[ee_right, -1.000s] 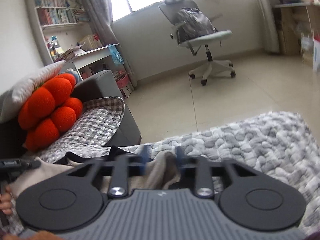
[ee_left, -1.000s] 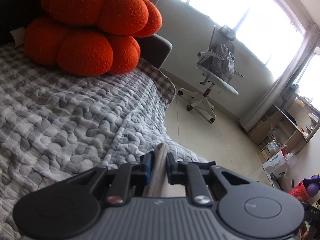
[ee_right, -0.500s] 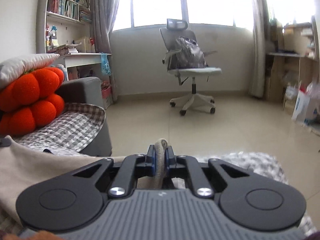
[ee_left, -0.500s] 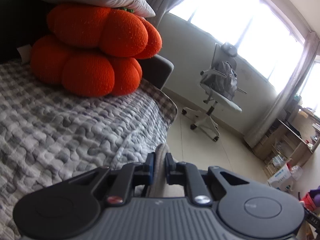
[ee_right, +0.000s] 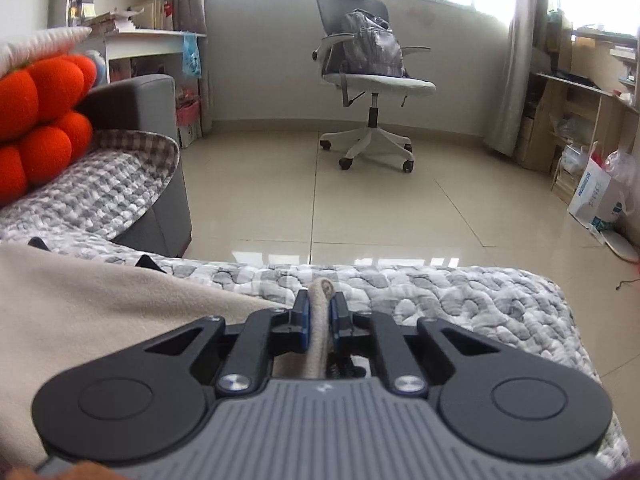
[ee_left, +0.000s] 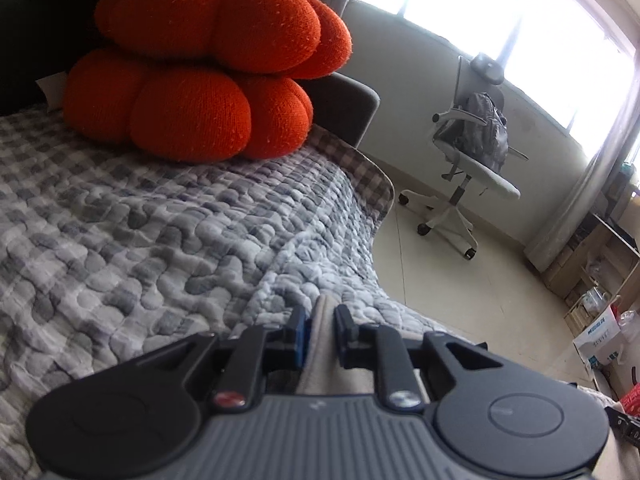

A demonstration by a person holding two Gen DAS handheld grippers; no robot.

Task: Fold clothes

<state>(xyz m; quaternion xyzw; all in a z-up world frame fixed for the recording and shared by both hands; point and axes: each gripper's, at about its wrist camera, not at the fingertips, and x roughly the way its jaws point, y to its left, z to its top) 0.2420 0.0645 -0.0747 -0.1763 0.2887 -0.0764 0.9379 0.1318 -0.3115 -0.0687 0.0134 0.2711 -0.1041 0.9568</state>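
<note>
Cushion (ee_left: 200, 80) on quilt (ee_left: 140, 232) at left, garment (ee_right: 100, 312) on quilt, office chair (ee_right: 368, 72) beyond, backpack (ee_right: 372, 44) on it.

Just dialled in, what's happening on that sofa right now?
A person is folding a beige garment on the grey quilted cover, a gripper in each hand. The right gripper is clamped on a bunched edge of it. The left gripper has cloth between its jaws too, which have just been opening. Orange cushions sit behind.

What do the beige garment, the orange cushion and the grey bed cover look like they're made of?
Beige garment: soft matte knit or fleece, probably; it bunches thickly between the pads. Orange cushion: knitted yarn, stitch texture visible. Grey bed cover: quilted plush fabric, puffy stitched cells.
</note>
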